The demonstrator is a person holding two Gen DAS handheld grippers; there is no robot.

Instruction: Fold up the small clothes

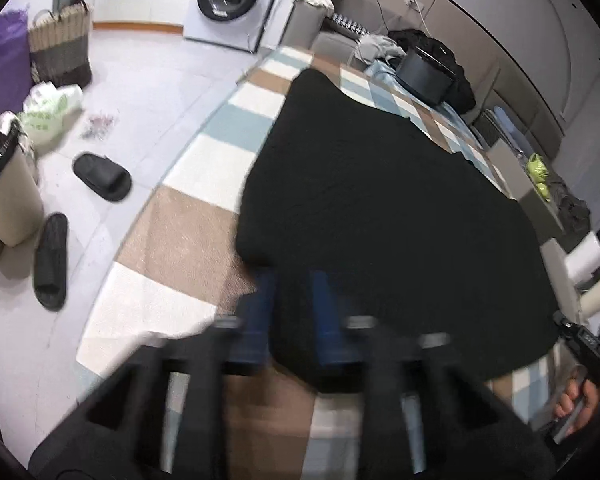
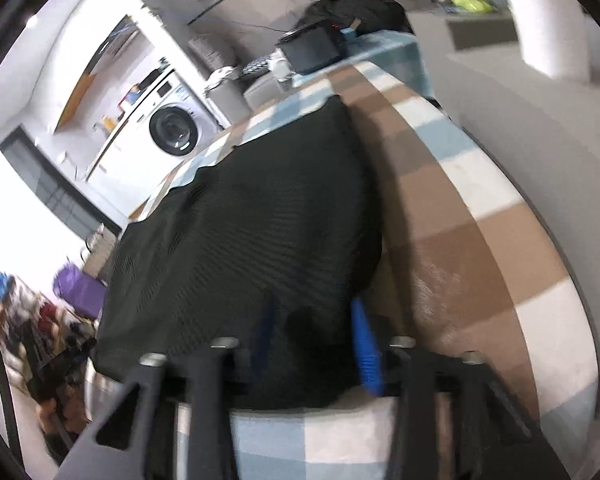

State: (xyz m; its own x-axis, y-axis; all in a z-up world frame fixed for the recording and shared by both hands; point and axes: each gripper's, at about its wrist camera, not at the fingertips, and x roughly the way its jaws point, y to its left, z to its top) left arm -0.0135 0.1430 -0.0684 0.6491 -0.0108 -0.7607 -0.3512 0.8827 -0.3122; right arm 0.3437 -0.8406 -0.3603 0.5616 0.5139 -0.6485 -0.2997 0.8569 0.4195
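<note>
Black garment spread on checked blanket, both grippers pinching its near edge.

The black garment point(image 1: 388, 200) lies across the checked blanket point(image 1: 204, 160), filling the centre of the left wrist view and running from about 12 o'clock to 6 o'clock; the same cloth point(image 2: 252, 232) runs from 1 o'clock to 6 o'clock in the right wrist view. The left gripper point(image 1: 292, 312) has its blue fingers point(image 1: 256, 320) narrowly set with fabric bunched between them at the near left corner. The right gripper point(image 2: 312, 344) likewise pinches the near edge, one finger point(image 2: 366, 352) exposed and the other under cloth. Judgement: light, limp, finely ribbed knit; it will sag and drag, not slide. Best held at corners or hem, both sides level. Motion blur limits detail.
</note>
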